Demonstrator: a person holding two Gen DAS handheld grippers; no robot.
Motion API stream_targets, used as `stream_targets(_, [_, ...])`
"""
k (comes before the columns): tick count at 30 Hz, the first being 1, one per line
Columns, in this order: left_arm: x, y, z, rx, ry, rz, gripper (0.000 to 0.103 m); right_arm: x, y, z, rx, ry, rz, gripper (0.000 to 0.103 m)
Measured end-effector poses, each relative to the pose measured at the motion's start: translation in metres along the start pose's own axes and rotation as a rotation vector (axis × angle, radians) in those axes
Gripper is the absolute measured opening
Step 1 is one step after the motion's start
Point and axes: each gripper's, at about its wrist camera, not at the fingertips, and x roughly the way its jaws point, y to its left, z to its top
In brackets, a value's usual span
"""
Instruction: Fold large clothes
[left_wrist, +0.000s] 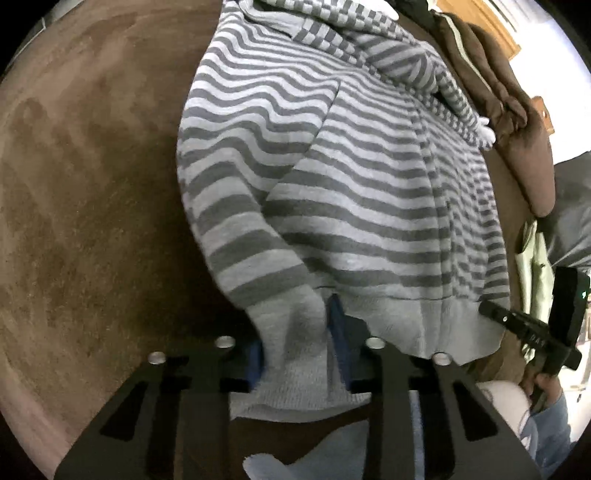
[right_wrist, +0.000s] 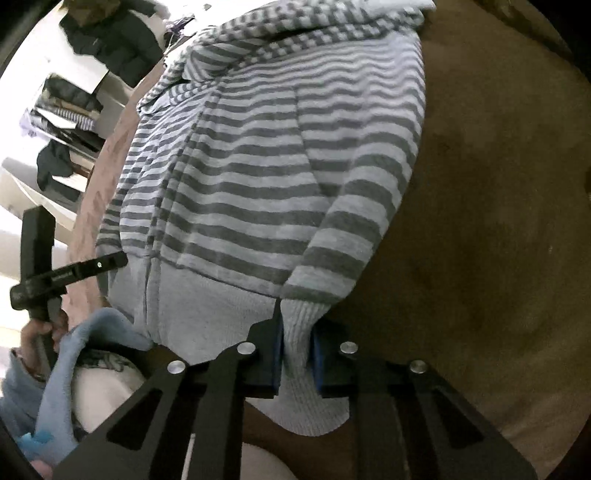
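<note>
While both cuffs are already pinched, the folding itself has barely started, going by how things lie. The striped hoodie (left_wrist: 369, 177) is spread front-up on a brown suede-like surface (left_wrist: 85, 192), hood at 12 o'clock, ribbed hem at 6 o'clock nearest the person, and both sleeves lie down along the sides of the body.

The left gripper (left_wrist: 295, 354) is clamped on the left sleeve cuff (left_wrist: 295, 332), blue pads squeezing the grey ribbing from both sides at about 6 o'clock in its own view. The right gripper (right_wrist: 297, 350) is doing the same to the right sleeve cuff (right_wrist: 299, 325), jaws pinched down tight on the knit. (Each wrist camera also catches the other gripper off at the edge, at roughly 4 o'clock in the left view and 8 o'clock in the right, with a hand in a light blue sleeve on the handle.)

So what's done: garment laid out flat-ish, zipper running up the middle, both cuffs secured. What's left, I'd say, is basically all of it: sleeves need to come across the chest, then sides or hem folded up toward the hood. The body fabric is rippled, especially at the upper left, so it might need a tug to smooth out first. The hood is bunched at the top and will want tucking too.
</note>
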Motion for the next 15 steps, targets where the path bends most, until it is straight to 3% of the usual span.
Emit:
stream_targets(2, [-0.005,-0.006,0.000,0.017,-0.022,0.008,0.023,-0.008,0.005,0.000,-0.020,-0.025,-0.012,0.012])
stream_targets(8, [-0.031,-0.027,0.006,0.066,-0.104,0.031,0.020,-0.039,0.025,0.009,-0.059,-0.123,-0.006,0.012])
stream_targets(15, [-0.086,-0.043,0.015,0.143,-0.225,0.047,0.020,-0.097,0.049,0.017,-0.113,-0.317,-0.003,0.012])
